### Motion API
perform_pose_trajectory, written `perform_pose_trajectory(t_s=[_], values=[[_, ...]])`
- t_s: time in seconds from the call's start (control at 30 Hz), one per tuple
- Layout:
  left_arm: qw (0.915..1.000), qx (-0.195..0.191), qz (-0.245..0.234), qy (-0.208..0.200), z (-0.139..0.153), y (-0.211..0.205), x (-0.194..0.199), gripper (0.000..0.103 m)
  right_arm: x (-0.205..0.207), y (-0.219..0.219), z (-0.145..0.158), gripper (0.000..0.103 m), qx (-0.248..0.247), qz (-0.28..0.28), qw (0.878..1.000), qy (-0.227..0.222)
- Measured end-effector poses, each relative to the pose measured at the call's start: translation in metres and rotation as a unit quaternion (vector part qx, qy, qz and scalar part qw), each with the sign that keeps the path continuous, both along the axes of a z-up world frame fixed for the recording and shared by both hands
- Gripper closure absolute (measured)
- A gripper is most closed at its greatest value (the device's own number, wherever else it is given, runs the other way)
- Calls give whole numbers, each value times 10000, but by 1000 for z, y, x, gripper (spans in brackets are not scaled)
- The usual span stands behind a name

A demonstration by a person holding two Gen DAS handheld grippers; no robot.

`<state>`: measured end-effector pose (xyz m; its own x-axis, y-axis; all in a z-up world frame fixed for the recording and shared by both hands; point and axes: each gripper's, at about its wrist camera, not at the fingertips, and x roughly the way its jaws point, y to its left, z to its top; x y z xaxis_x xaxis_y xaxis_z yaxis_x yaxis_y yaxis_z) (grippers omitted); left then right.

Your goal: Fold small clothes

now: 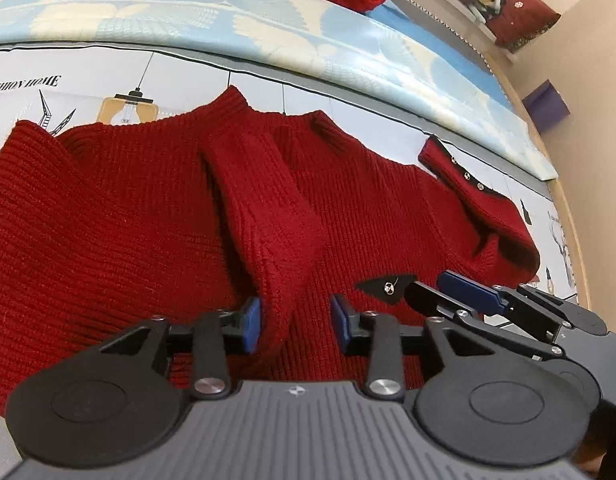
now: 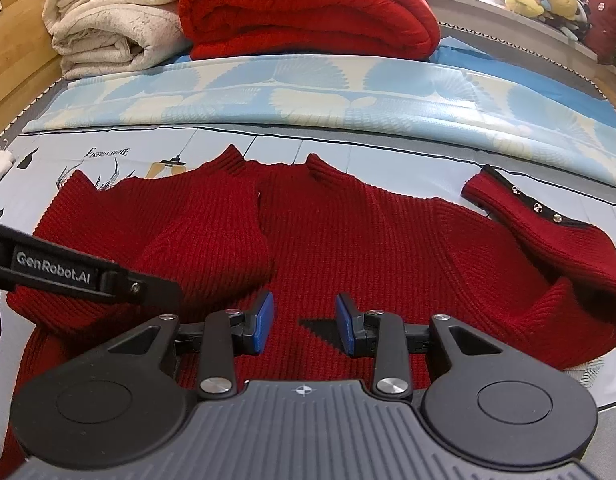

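Left gripper [image 1: 295, 322] is seen with jaws apart, the folded-in sleeve [image 1: 263, 200] lying loose between the pads, not pinched. Right gripper [image 2: 303, 322] is held narrowly parted over the sweater [image 2: 368, 248], gripping nothing. Sweater is spread flat on the bed sheet [image 2: 348, 148] (right sleeve [image 2: 548, 232] unfolded). Risk: thick knit could be snagged by the pads, and the fold dragged open.

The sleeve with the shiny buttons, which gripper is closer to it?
Right. The right gripper hovers just below the buttoned sleeve; the left gripper sits further over, at the folded sleeve in the sweater's middle.
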<state>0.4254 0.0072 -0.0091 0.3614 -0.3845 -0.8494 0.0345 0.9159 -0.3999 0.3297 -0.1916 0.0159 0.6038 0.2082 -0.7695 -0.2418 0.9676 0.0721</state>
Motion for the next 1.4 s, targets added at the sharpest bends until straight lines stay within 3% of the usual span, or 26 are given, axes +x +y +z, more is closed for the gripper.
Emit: perform_pose_trajectory(t_s=[0.23,0.47,0.63,0.77,0.97,1.3,1.4], values=[[9990,-252,372,-28,2,5,4,56,-1,2,-2,67,-16,46,10000,35],[9981,-208,565,-90,0,6,7,56,-2,4,-3,66,-19,110,9999,66],[9954,-872,33,-382,14,-7,4,56,-1,3,-3,66,-28,113,9999,86],[9942,-1031,-159,-259,11,-12,3,56,-1,4,-5,63,-62,140,9998,127],[9944,-931,-493,-106,7,-23,1,56,-2,8,-8,62,-130,214,9995,202],[9897,-1386,62,-363,26,12,3,56,1,4,-15,58,118,116,9987,477],[9909,-1249,227,-436,31,25,2,56,3,-1,-16,57,378,6,9978,549]])
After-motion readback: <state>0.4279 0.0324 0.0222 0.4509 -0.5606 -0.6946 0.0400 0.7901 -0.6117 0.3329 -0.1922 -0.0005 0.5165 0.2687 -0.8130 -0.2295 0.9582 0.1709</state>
